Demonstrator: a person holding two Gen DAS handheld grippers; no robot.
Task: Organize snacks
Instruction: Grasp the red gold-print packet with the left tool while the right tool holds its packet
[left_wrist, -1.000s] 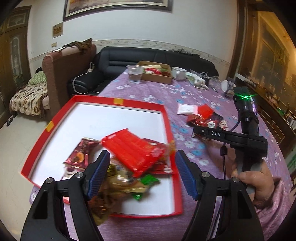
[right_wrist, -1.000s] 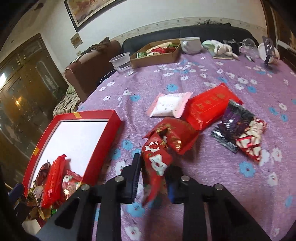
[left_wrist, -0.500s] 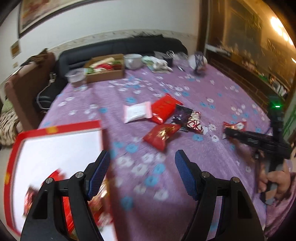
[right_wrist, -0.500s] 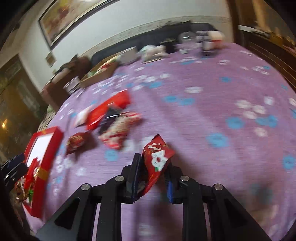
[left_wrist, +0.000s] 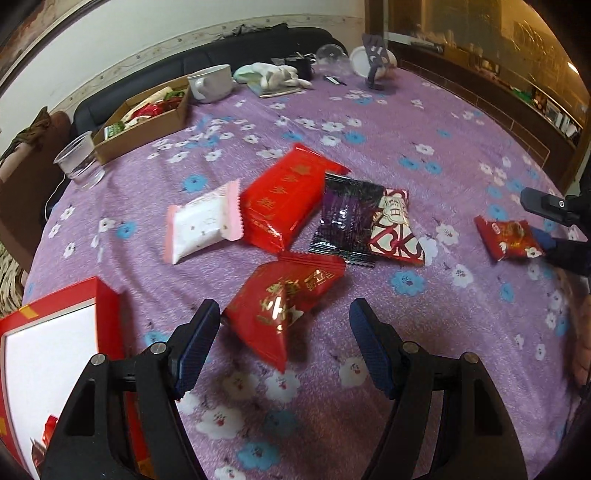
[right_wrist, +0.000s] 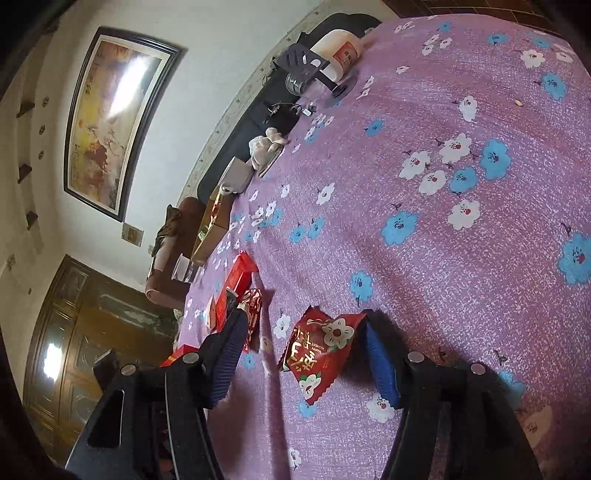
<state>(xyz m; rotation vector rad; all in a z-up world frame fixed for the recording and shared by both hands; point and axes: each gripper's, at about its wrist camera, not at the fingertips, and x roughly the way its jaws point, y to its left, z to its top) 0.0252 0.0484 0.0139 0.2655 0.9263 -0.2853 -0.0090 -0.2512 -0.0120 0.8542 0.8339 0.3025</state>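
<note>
My left gripper (left_wrist: 284, 343) is open, its fingers either side of a red gold-lettered snack packet (left_wrist: 284, 299) on the purple cloth. Beyond lie a pink-white packet (left_wrist: 201, 223), a large red packet (left_wrist: 286, 195), a dark purple packet (left_wrist: 345, 219) and a red-white packet (left_wrist: 395, 229). The red tray (left_wrist: 107, 317) with a white floor sits at lower left. My right gripper (right_wrist: 303, 354) is open around a small red flower-print packet (right_wrist: 317, 347) lying on the cloth; that packet also shows in the left wrist view (left_wrist: 508, 238).
A cardboard box of snacks (left_wrist: 144, 118), a clear plastic cup (left_wrist: 79, 160), a white mug (left_wrist: 212, 83), a soft toy (left_wrist: 273, 75) and a phone stand (left_wrist: 375, 59) stand at the table's far side. A black sofa lies behind the table.
My left gripper swung from the tray to the loose packets on the cloth. My right gripper carried the small red packet right, tilted, and opened, leaving it on the cloth.
</note>
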